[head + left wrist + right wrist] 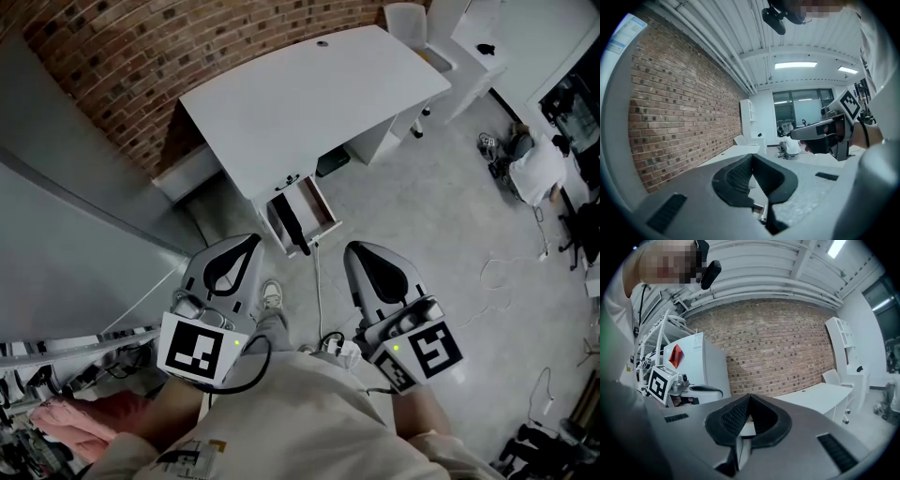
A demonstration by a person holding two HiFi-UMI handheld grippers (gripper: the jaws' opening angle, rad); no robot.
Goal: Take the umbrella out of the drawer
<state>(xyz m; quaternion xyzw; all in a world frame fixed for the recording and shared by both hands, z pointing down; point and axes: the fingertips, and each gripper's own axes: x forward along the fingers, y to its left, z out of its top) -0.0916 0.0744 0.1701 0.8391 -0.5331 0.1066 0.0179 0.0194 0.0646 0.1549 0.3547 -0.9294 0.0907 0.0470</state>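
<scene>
In the head view a white drawer point(324, 204) stands pulled open under the front edge of the white desk point(309, 94). A black folded umbrella point(290, 225) lies lengthwise inside it. My left gripper point(251, 240) hovers just short of the drawer, to its left, with jaws shut and nothing between them. On the other side my right gripper point(353, 249) hangs just short of the drawer, likewise shut and empty. The left gripper view shows my left gripper point(751, 157) with pads together, and the right gripper view shows my right gripper point(749, 396) the same way.
A brick wall point(122, 75) runs behind the desk and a grey panel point(66, 234) stands at the left. A white chair point(412, 23) sits at the desk's far end. Cables point(506, 272) lie on the concrete floor at the right. My shoe point(272, 294) is below the drawer.
</scene>
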